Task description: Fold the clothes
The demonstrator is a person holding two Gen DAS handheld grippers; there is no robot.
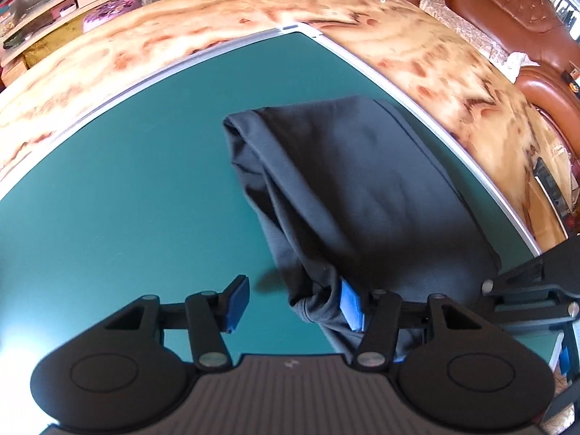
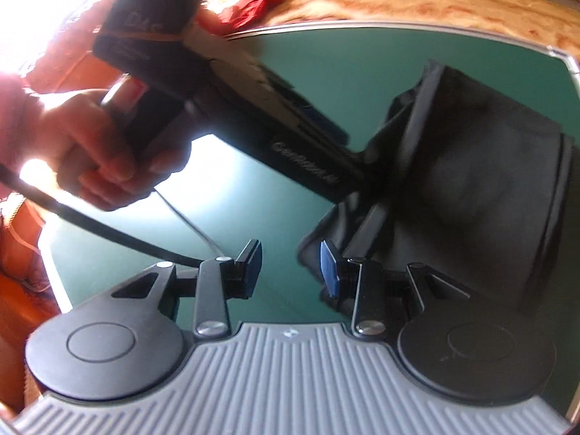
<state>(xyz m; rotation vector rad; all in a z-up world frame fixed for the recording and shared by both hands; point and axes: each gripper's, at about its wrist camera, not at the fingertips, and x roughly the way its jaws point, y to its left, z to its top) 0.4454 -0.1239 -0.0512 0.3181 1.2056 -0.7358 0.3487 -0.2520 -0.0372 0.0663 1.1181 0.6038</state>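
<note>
Left gripper (image 1: pixel 294 304): let go, jaws standing apart, squeezing nothing. One blue pad (image 1: pixel 351 302) right up against the bunched near corner of the dark grey garment (image 1: pixel 362 188), the other pad out over bare green mat (image 1: pixel 127 199). Held by a hand (image 2: pixel 98 145), seen in the right wrist view.

Right gripper (image 2: pixel 290 268): also let go, jaws apart. Close beside the same near corner, one pad just by the cloth edge. Hard to tell if touching.

Garment lying on the far right part of the mat, near the silver rim, already doubled over once along its left side. Hard to say if a shirt or trousers; a thicker band along one edge in the right wrist view. Mat on a tan, marble-look table (image 1: pixel 217 11).

Probably light and very soft. Floppy, no stiffness at all, so sure to sag and droop when lifted by one spot. Not breakable. A bit smooth, so likely to slip out of a loose pinch.

Best to pinch the near corner, where the layers bunch up and give a thick bite. Better still to take two corners, one in each gripper, well apart, to keep the edge flat and straight. Good to grab all layers together, or only the top layer may peel off. Good to lift slowly and lay down gently, to stop new wrinkles.
</note>
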